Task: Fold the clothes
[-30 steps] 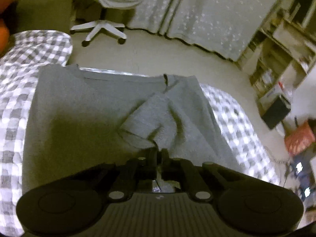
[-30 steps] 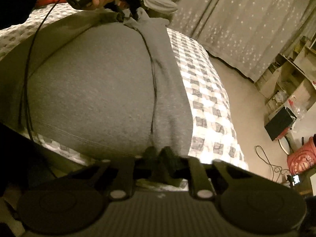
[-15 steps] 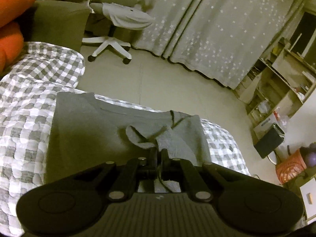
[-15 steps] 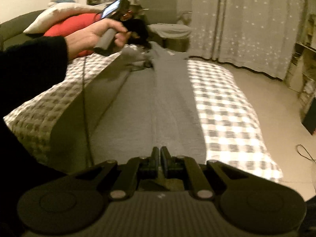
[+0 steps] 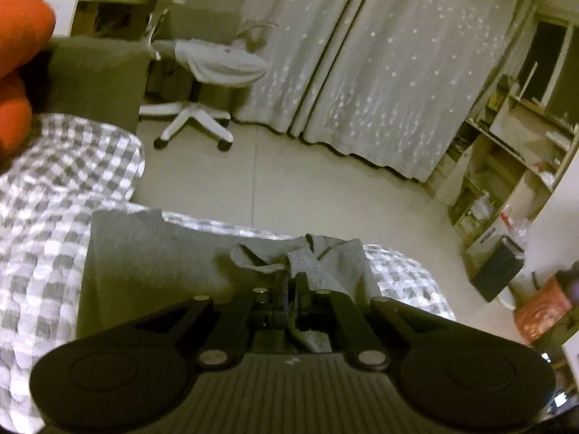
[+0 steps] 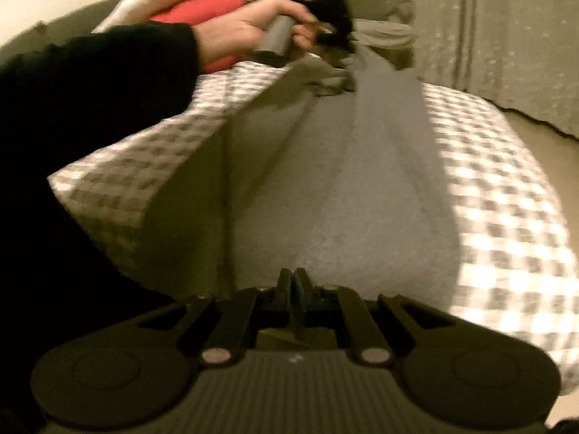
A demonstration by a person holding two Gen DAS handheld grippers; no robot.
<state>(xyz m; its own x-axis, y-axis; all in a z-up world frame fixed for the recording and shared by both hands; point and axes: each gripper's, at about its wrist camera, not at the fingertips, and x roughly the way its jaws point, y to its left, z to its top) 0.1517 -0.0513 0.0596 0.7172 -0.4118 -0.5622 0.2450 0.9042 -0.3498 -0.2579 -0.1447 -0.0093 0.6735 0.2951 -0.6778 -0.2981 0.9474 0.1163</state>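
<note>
A grey garment [image 5: 155, 253] lay spread across a bed covered in a grey-and-white checked quilt [image 5: 47, 195]. In the left wrist view the left gripper [image 5: 292, 282] had its fingers pressed narrow together on a bunched edge of the grey cloth, a fold of which ran back between them toward the camera. From that pinch the fabric rose in a crumpled peak, and the rest of the garment stretched away toward nine o'clock, flat on the quilt.

In the right wrist view the right gripper [image 6: 293, 282] likewise had its fingers closed tight, nipping the near edge of the same garment at six o'clock. From there the cloth ran in long taut ridges up toward twelve o'clock, where a hand [image 6: 239, 36] in a black sleeve [image 6: 90, 83] gripped the handle of the left gripper at the far end of the fabric. The garment sat between the two grippers, partly drawn up off the bed along that line, with checked quilt showing at three o'clock and at nine o'clock. That view was somewhat blurred.

Beyond the bed in the left wrist view, a white swivel chair [image 5: 202, 83] stood at eleven o'clock on the pale floor, star-patterned curtains [image 5: 380, 65] hung at one o'clock, and open shelves [image 5: 506, 152] stood at three o'clock. Orange-red cushions [image 5: 18, 72] showed at ten o'clock.
</note>
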